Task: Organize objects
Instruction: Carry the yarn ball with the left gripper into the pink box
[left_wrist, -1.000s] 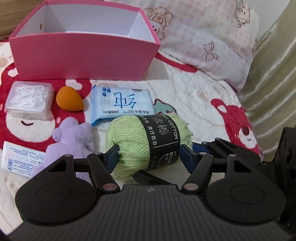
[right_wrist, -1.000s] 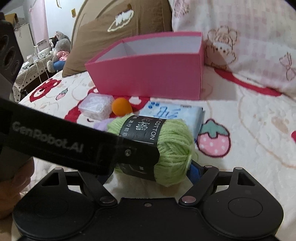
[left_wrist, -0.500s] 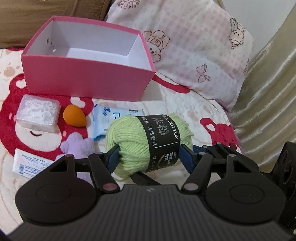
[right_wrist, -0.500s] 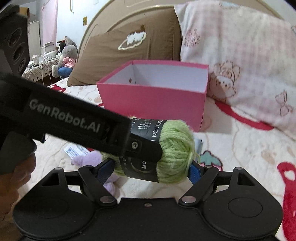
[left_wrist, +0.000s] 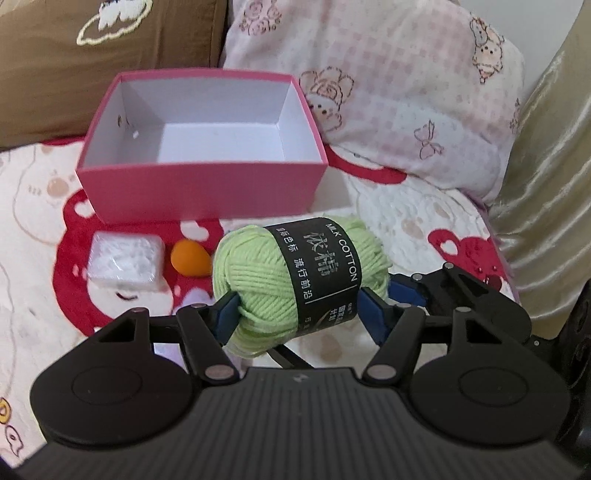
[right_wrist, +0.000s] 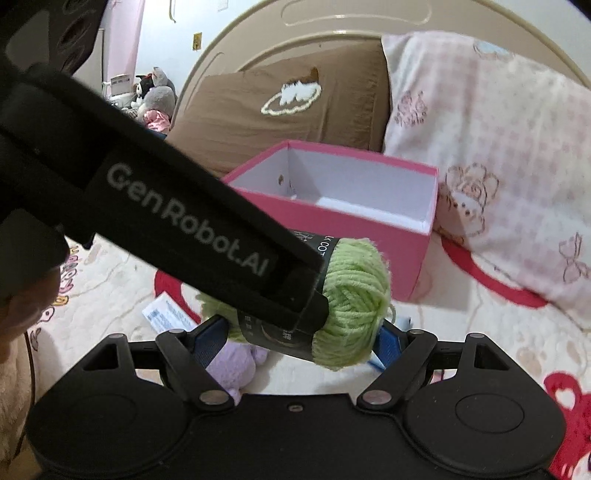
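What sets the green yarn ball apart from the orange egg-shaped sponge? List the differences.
The green yarn ball is clamped between the left gripper pads, up off the bed; the orange egg-shaped sponge lies loose on the blanket. The yarn looks clearly bigger. The yarn wears a black printed band; the sponge is plain. Both sit in front of the pink box.

The green yarn ball (left_wrist: 300, 280), clamped in the left gripper (left_wrist: 299, 314) with the right gripper (right_wrist: 295, 338) also around it, has been lifted off the bedspread (left_wrist: 406, 218). It now sits level with the pink box (left_wrist: 201, 184) front wall, previously well below it.
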